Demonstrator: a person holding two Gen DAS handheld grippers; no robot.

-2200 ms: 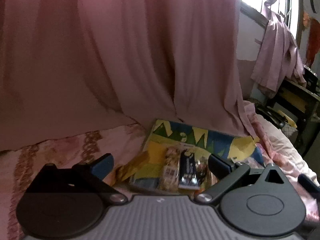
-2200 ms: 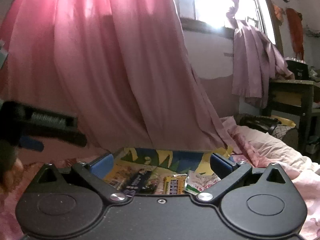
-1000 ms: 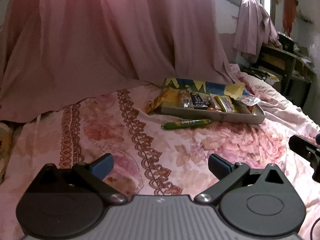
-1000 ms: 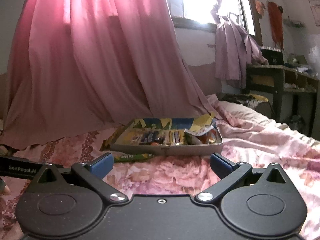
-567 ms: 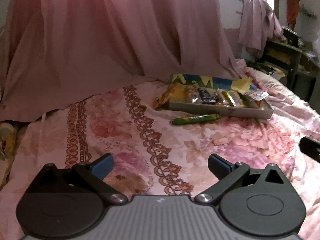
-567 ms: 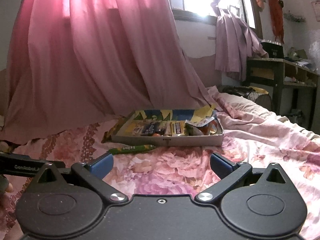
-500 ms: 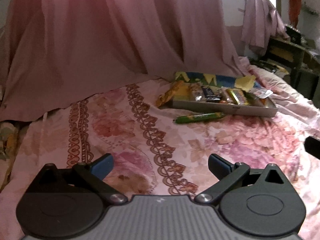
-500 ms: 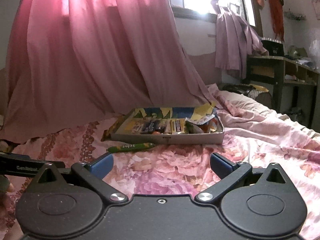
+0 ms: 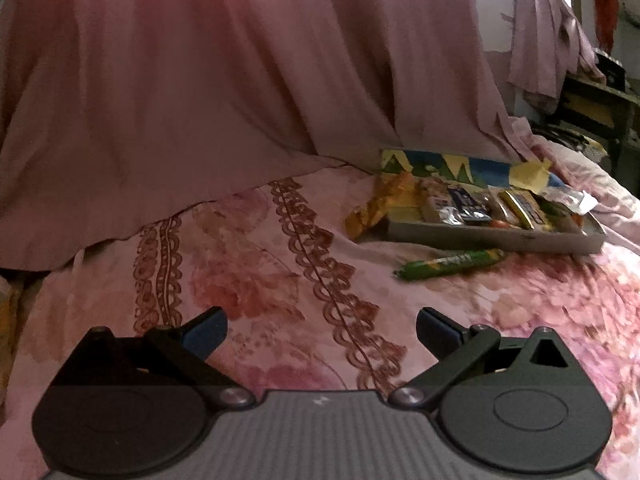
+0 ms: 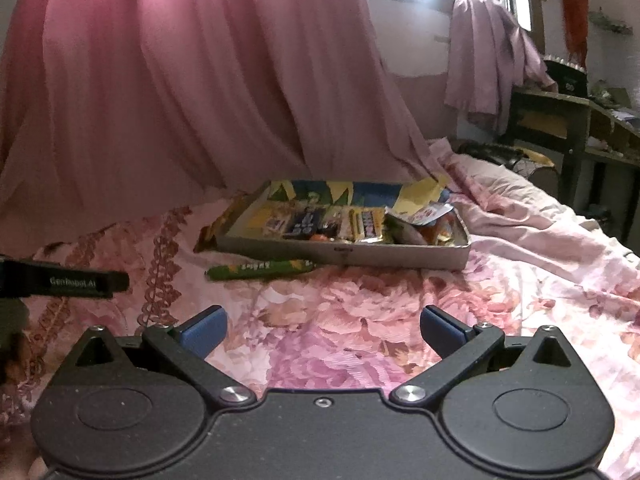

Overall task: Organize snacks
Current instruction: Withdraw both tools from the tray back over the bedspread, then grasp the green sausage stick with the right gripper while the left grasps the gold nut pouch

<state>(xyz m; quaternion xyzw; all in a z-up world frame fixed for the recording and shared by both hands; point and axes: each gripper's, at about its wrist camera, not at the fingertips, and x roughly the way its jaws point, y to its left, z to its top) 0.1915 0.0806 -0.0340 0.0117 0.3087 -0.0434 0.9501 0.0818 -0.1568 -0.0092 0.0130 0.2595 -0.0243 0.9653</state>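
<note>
Both sets of jaws apart, empty, well short of the snacks. Green snack stick lying on the bed just before the tray, centre frame. Best to approach low, straddle its middle across the length, clamp gently, then lift into the tray.

A floral pink bed carries a snack-filled tray at the far side; a green packet lies just in front.
</note>
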